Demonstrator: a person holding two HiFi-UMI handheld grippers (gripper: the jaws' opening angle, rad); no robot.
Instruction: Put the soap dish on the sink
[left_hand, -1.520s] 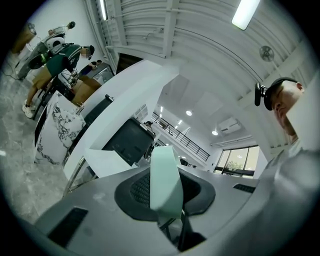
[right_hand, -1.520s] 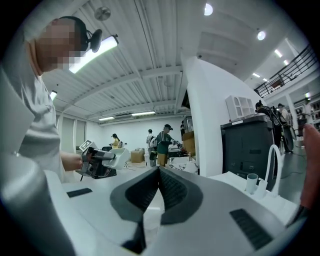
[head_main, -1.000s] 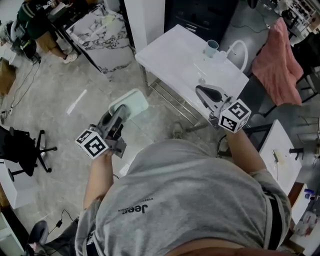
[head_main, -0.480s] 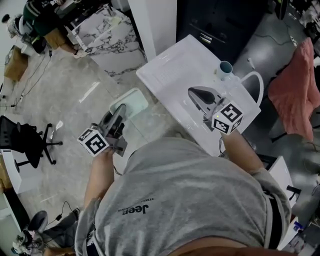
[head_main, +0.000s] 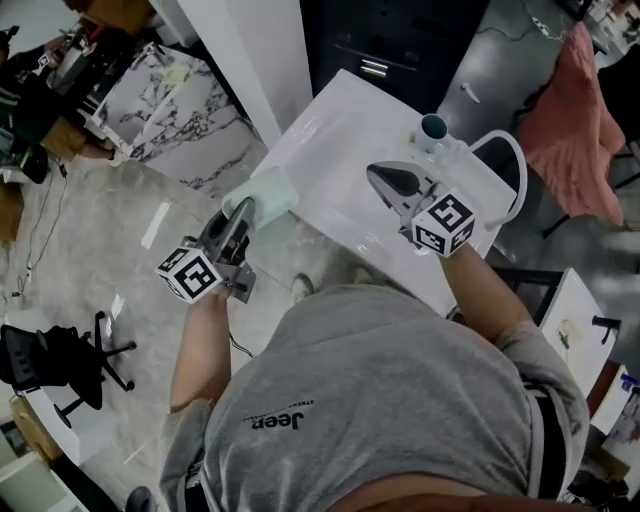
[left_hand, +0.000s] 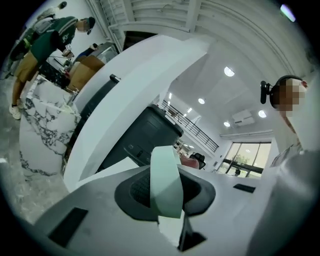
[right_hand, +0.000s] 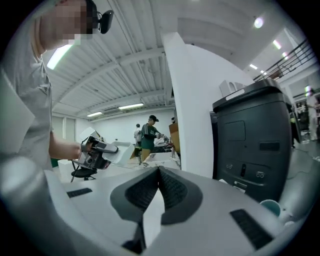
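Soap dish (head_main: 265, 192) clamped by its rim in left gripper (head_main: 243, 212) jaws, at the sink's (head_main: 340, 120) near-left edge. Right gripper (head_main: 383, 180) jaws together, empty. Probably light, stiff, slick: grip rim firmly, set down flat.

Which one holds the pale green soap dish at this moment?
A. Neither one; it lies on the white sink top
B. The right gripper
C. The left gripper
C: in the left gripper view the soap dish stands clamped between the jaws of the left gripper, while the right gripper has its jaws together with nothing between them.
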